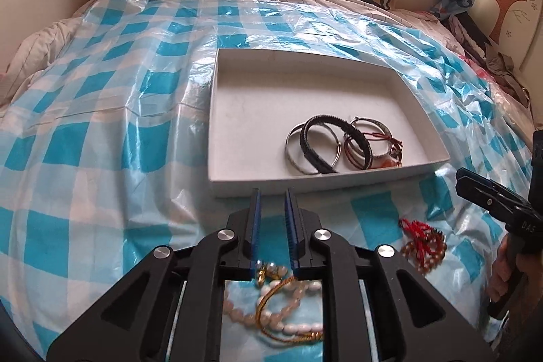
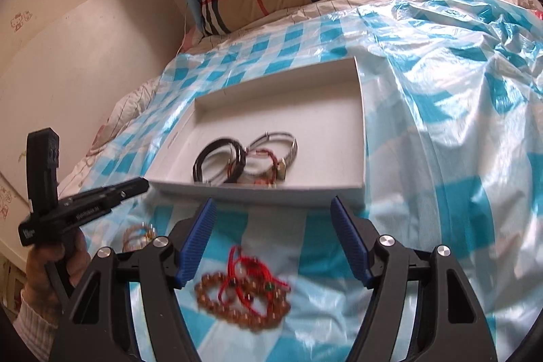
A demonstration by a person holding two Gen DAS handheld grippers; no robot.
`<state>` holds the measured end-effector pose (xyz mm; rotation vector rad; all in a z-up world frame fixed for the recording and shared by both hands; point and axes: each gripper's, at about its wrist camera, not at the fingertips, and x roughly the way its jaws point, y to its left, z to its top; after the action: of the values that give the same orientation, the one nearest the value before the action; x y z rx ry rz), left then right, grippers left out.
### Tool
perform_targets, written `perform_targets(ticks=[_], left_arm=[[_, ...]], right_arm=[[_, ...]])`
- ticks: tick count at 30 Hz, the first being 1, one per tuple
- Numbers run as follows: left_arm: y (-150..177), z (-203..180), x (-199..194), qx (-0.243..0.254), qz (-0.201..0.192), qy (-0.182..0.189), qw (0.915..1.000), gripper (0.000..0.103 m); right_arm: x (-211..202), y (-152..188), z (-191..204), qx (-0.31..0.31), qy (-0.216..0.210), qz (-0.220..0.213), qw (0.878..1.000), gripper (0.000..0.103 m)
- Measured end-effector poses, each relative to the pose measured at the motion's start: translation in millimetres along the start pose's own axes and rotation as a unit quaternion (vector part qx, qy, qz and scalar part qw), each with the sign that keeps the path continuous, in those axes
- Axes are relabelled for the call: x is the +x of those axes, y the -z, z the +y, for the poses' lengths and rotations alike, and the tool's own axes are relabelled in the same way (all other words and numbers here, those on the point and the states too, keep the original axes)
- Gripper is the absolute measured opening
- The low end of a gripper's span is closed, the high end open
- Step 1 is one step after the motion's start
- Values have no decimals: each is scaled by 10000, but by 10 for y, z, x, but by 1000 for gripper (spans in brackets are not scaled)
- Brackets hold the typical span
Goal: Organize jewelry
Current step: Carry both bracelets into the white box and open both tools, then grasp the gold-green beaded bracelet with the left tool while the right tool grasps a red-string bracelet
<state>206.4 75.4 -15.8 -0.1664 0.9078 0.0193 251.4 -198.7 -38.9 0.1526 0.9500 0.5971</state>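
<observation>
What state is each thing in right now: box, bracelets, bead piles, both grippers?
Box: open, lidless, partly filled.
Bangles: piled inside the box, overlapping.
Pearl strands: heaped on the sheet, outside the box, under the left gripper.
Red-cord beads: on the sheet, outside the box, ungripped.
Left gripper: narrow gap, holding nothing.
Right gripper: wide open, above the red-cord beads.

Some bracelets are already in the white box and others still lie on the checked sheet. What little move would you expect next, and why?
Probably the right gripper lowers onto the red-string and amber bead bracelets and closes. Its fingers are spread wide and empty, the pile lies on the sheet right beneath them, and the white box sits just beyond. The left gripper is narrowly open above the pale bead strands.
</observation>
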Motion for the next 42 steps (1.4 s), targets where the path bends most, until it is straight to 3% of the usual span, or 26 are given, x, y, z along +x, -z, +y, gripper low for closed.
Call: perform_targets(ticks=[10,18,25,27,29,31,42], left_arm=[[576,230,-254,153,315,305,9989,20],[552,33,-204,517,292,286,9978,25],[488,3,-46,532,484,232,9971,25],[493,-58,-23,712,564,220,9956,21],[506,-152,-49,977,532,136,9937,8],[509,-204,-78,1101,531,120,9924,4],[521,-121,-428,654,231,871,9938,3]], right_arm=[[-25,286,66,-247,3,407,9989,68],[-16,344,74,-148,-32,421,9990,68],[-27,349,60,-137,-32,401,9991,68],[-30,346,52,-133,-19,403,9991,68],[-32,350,50,-160,20,424,9990,68],[-34,355,70,-232,80,443,9987,68],[86,336,255,-631,-65,580,9963,66]])
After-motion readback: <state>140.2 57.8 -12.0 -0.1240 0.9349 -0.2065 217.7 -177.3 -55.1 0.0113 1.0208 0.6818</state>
